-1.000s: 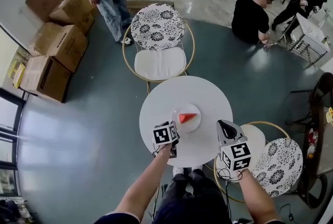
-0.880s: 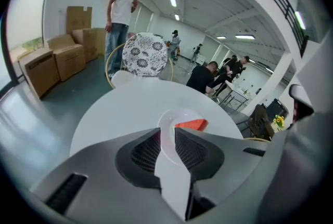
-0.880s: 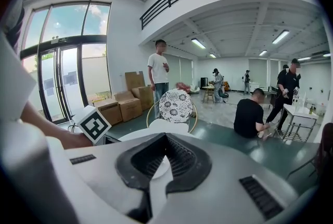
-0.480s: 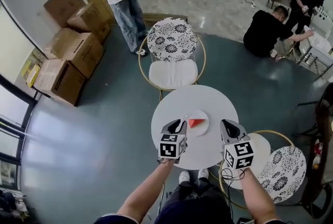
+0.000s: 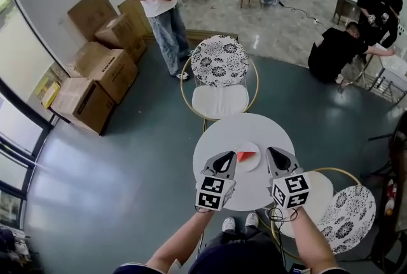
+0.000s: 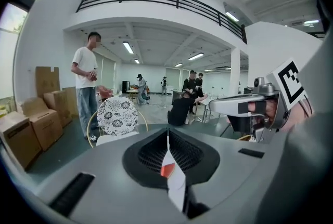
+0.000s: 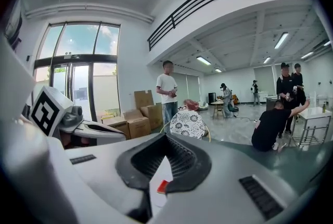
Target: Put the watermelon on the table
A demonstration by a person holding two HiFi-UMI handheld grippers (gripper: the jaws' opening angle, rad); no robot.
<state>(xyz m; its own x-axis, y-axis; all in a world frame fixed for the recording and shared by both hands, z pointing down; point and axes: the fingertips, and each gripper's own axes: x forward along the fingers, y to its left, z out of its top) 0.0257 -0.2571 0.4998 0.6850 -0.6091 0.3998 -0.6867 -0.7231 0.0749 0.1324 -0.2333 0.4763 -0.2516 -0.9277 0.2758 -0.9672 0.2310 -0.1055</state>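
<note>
Head view: left tool [image 5: 229,156] and right tool [image 5: 273,152] closed, empty, flanking watermelon [image 5: 245,155] on plate [image 5: 252,165]; chair [image 5: 219,101] beyond.

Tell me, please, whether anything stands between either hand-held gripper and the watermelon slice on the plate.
Nothing visible does. The watermelon slice lies on its plate on the round table; the left hand-held gripper and right hand-held gripper flank it, with only bare tabletop between.
</note>
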